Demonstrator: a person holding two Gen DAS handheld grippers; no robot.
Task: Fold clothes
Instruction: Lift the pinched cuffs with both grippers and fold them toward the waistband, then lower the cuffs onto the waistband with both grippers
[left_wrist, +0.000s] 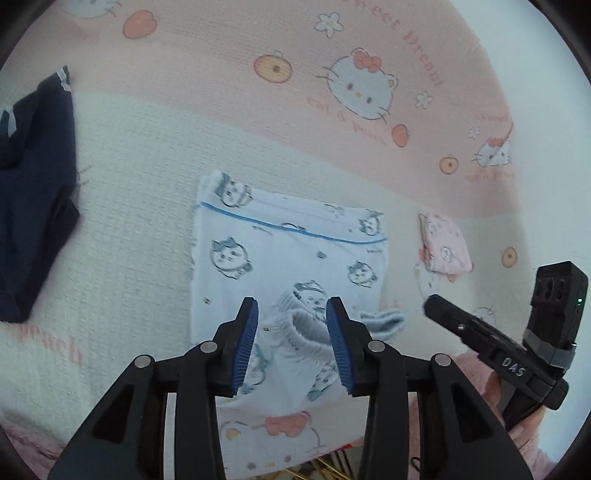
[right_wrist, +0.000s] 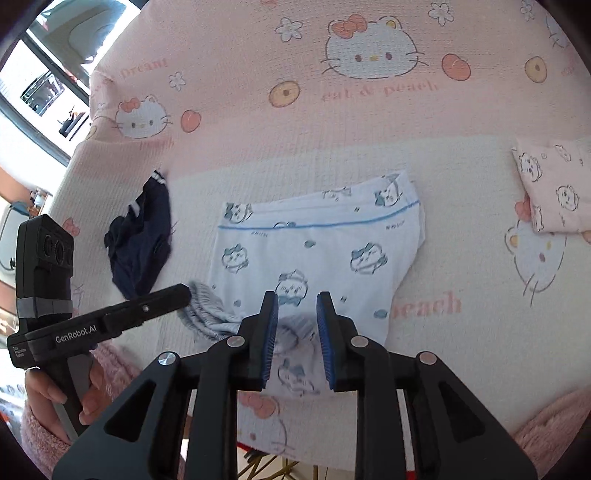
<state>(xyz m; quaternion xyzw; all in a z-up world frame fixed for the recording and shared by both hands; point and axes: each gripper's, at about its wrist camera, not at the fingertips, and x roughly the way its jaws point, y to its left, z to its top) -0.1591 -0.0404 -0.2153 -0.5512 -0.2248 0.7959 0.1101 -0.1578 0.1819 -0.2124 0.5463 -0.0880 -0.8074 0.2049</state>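
Note:
A white garment with blue cat prints (left_wrist: 288, 258) (right_wrist: 317, 251) lies folded flat on the bed cover, and its ribbed cuffs (left_wrist: 295, 328) (right_wrist: 207, 314) are bunched at the near edge. My left gripper (left_wrist: 291, 302) hovers over those cuffs with its blue pads apart and nothing pinched between them. It also shows side-on in the right wrist view, left gripper (right_wrist: 186, 291), beside the left cuff. My right gripper (right_wrist: 297, 295) stands open just above the near part of the garment. From the left wrist view the right gripper (left_wrist: 430, 304) sits to the right of it.
A crumpled navy garment (left_wrist: 33, 206) (right_wrist: 140, 240) lies to the left. A folded pink printed garment (left_wrist: 445, 243) (right_wrist: 554, 188) rests at the right. The pink and cream cartoon-cat bed cover (left_wrist: 129, 166) (right_wrist: 443, 258) ends just below the grippers. A hand in a pink fluffy sleeve (right_wrist: 40, 398) grips the left handle.

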